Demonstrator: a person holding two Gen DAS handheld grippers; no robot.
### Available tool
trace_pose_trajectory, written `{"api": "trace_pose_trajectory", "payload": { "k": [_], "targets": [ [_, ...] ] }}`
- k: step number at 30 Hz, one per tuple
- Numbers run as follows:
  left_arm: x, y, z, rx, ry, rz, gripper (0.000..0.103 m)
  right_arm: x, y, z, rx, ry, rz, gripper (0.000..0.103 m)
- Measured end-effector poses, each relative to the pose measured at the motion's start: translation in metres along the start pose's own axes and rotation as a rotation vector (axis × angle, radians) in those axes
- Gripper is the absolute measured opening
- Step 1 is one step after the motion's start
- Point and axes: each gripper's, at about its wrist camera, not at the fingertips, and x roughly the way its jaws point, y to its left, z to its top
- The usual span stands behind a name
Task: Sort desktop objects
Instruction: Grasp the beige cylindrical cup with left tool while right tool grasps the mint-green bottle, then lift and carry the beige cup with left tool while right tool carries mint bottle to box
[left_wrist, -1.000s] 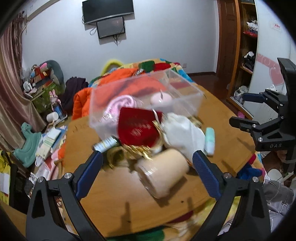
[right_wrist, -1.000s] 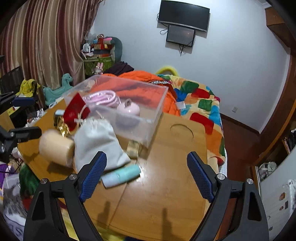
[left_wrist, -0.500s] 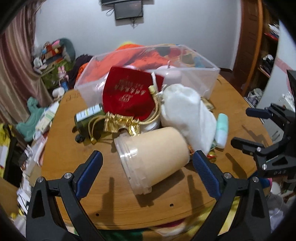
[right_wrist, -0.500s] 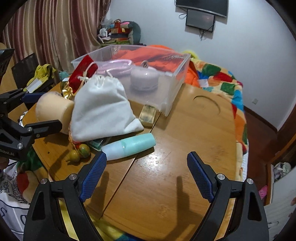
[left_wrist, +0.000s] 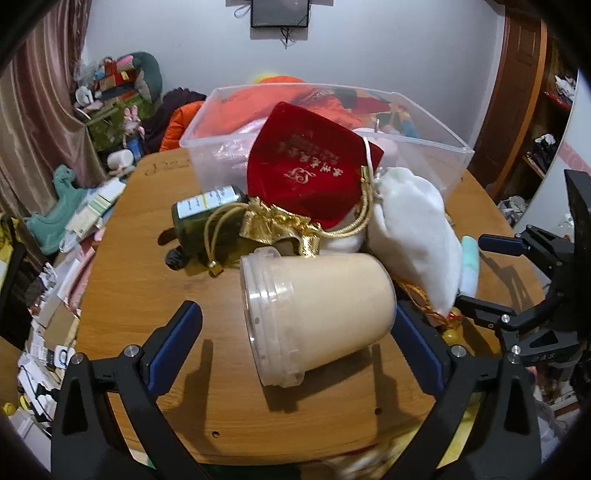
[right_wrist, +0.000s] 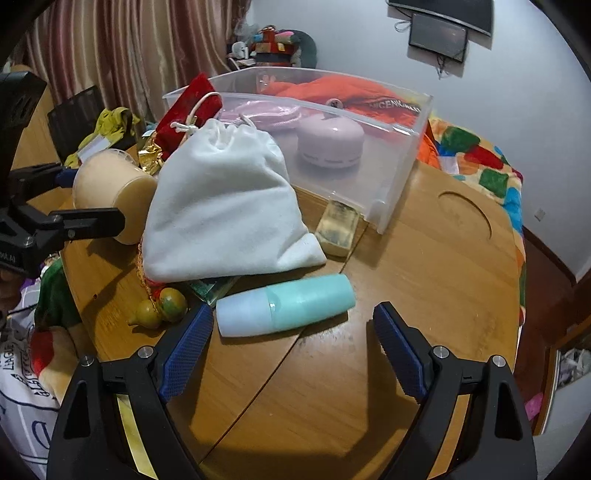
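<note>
A clear plastic box stands on the wooden table, holding a round pink gadget and a pink coil. In front of it lie a white pouch, a red pouch, a tan cup on its side and a teal bottle. The left gripper is spread wide either side of the cup, not pressing it; the right gripper gapes empty just before the bottle.

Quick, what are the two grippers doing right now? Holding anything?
Left gripper: open, holding nothing; the beige cup lies between its jaws.
Right gripper: open, empty.
</note>
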Motion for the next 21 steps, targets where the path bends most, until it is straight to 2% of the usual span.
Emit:
{"api": "trace_pose_trajectory", "payload": {
  "k": [2,8,10,11,12,13,21],
  "targets": [
    [0.002,-0.007,0.0,0.012,-0.02,0.035,0.102,0.001,0.002,0.001,-0.02,-0.008,-0.001,0.085],
    [0.015,-0.005,-0.003,-0.034,-0.032,0.017,0.102,0.001,0.001,0.001,-0.012,-0.007,0.0,0.082],
    [0.019,0.0,-0.005,-0.049,-0.025,-0.018,0.101,-0.001,-0.004,0.0,0.006,-0.01,0.0,0.071],
    [0.019,0.002,-0.007,-0.051,-0.029,-0.032,0.096,-0.001,-0.007,0.0,0.02,-0.008,0.01,0.071],
    [0.018,0.003,-0.007,-0.045,-0.032,-0.033,0.086,-0.001,-0.009,0.0,0.031,-0.005,0.01,0.071],
    [0.017,0.001,-0.008,-0.029,-0.038,-0.035,0.084,0.0,-0.011,0.001,0.035,-0.005,-0.002,0.071],
    [0.013,0.001,-0.009,0.013,-0.056,0.0,0.084,-0.011,-0.014,0.003,0.064,-0.022,-0.018,0.071]
  ]
}}
